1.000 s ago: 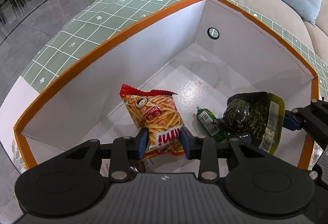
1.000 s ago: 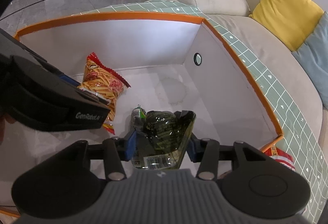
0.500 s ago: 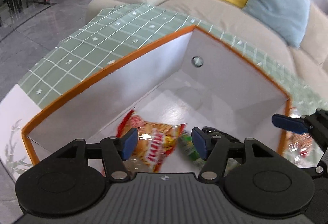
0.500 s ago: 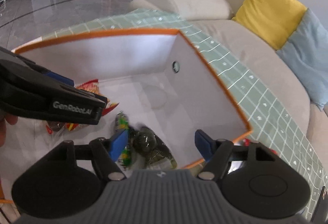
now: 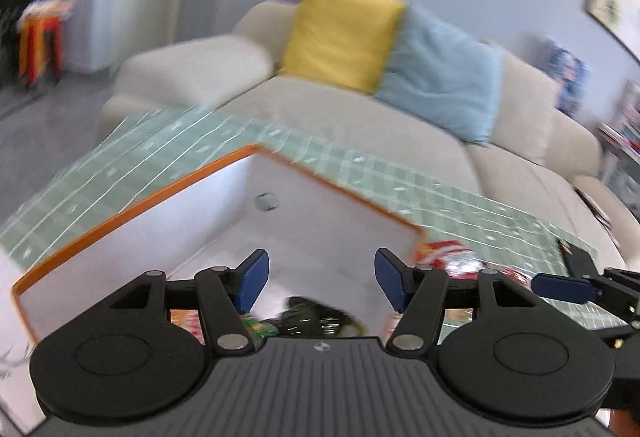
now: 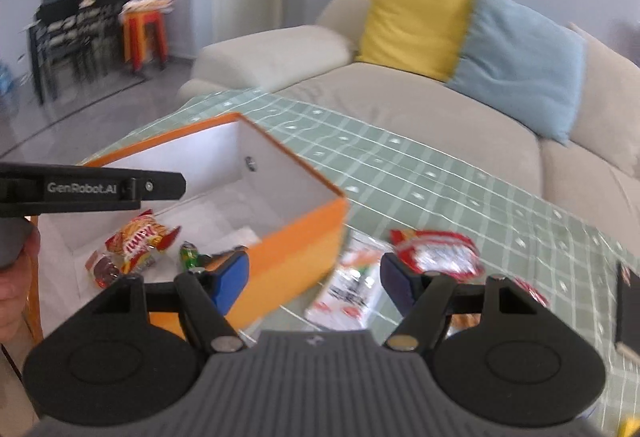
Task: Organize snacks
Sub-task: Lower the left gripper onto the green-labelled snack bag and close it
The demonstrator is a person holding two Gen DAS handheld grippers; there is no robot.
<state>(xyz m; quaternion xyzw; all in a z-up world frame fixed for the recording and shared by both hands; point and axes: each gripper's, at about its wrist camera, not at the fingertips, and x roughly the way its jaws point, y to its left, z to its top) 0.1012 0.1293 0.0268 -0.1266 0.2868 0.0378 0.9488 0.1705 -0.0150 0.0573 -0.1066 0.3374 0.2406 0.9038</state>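
Both sets of jaws stood wide apart, gripping nothing: left gripper [image 5: 318, 279] above the orange-rimmed box [image 6: 298, 243], right gripper [image 6: 314, 277] over the box's near corner. Released within the past second, jaws having just opened, with no snack left between the pads. Inside the box: the orange chip packet [image 6: 138, 241] on the white floor, the small green packet [image 6: 189, 255] just beside it, the dark green bag [image 5: 316, 319] near them, blurred. Outside the box, on the green checked tablecloth [image 6: 420, 173]: a red-and-silver packet [image 6: 436, 251] and a white packet [image 6: 352, 291], both close to the box's orange wall.
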